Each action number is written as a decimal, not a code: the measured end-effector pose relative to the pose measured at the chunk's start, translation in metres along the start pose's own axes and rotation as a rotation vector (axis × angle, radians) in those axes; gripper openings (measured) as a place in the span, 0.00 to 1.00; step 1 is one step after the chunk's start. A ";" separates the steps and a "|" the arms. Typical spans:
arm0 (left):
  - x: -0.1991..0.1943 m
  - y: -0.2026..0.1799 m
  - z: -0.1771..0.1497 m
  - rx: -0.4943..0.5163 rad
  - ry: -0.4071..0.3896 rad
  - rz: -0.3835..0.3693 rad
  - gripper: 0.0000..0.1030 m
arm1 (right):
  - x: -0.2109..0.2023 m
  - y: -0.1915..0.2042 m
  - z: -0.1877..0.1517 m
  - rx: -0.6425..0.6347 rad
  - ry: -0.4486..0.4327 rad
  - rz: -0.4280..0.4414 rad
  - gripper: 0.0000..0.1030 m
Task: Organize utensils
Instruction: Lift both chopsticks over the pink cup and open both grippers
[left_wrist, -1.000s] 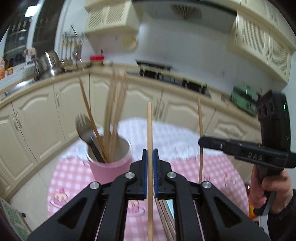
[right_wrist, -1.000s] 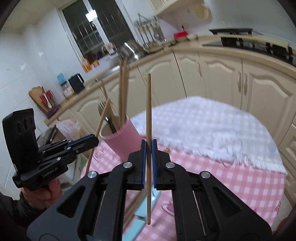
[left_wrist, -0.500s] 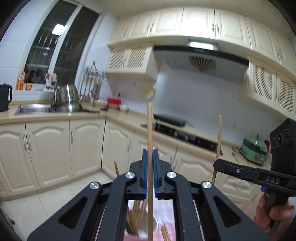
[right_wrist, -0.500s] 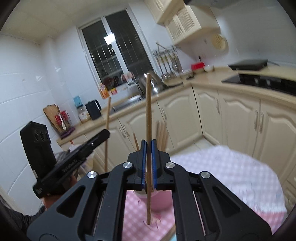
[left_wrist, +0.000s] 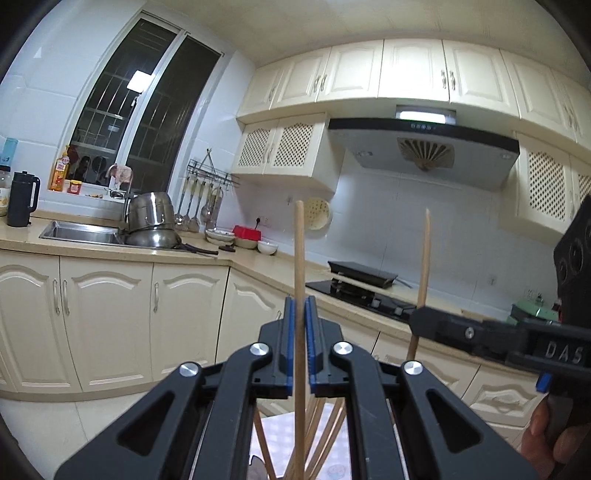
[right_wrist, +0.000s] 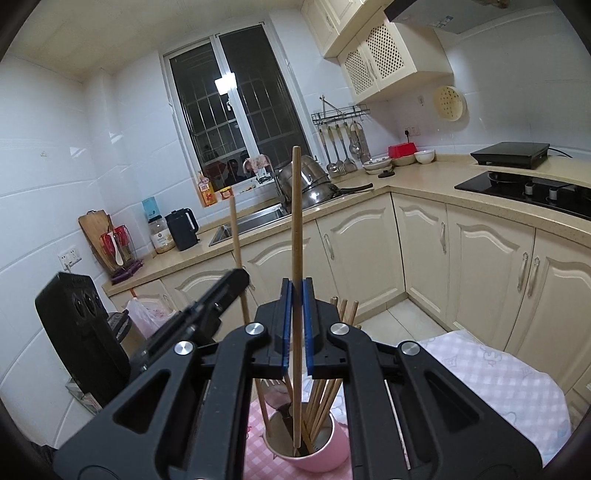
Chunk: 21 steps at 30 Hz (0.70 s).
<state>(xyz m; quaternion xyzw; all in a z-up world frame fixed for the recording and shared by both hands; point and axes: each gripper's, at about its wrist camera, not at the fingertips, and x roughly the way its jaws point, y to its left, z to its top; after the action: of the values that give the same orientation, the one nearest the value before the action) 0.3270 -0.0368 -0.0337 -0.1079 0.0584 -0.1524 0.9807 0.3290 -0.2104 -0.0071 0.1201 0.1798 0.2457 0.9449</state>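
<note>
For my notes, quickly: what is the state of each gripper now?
Left gripper: closed on one chopstick.
Right gripper: closed on another chopstick.

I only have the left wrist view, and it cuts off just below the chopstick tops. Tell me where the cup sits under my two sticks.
Observer: In the right wrist view the pink cup stands on the checked tablecloth, directly below the right hand-held gripper.
Operator: Give me the right stick's lower end.
Observer: The right chopstick hangs upright with its tip against the cup's open mouth. I cannot tell whether it is below the rim.
Operator: Report what the cup holds.
Observer: A bundle of chopsticks leaning right, and a fork on the left.
</note>
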 end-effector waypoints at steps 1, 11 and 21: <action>0.002 0.000 -0.003 0.004 0.005 0.003 0.05 | 0.004 -0.001 -0.002 0.000 0.005 -0.002 0.06; 0.008 0.009 -0.027 0.027 0.090 0.006 0.48 | 0.026 -0.015 -0.030 0.049 0.114 -0.029 0.16; -0.024 0.014 -0.019 0.060 0.123 0.080 0.88 | -0.015 -0.050 -0.036 0.165 0.048 -0.119 0.92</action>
<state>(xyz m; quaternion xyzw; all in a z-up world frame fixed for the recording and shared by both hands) 0.3059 -0.0203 -0.0536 -0.0664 0.1184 -0.1213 0.9833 0.3233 -0.2554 -0.0514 0.1808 0.2288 0.1760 0.9402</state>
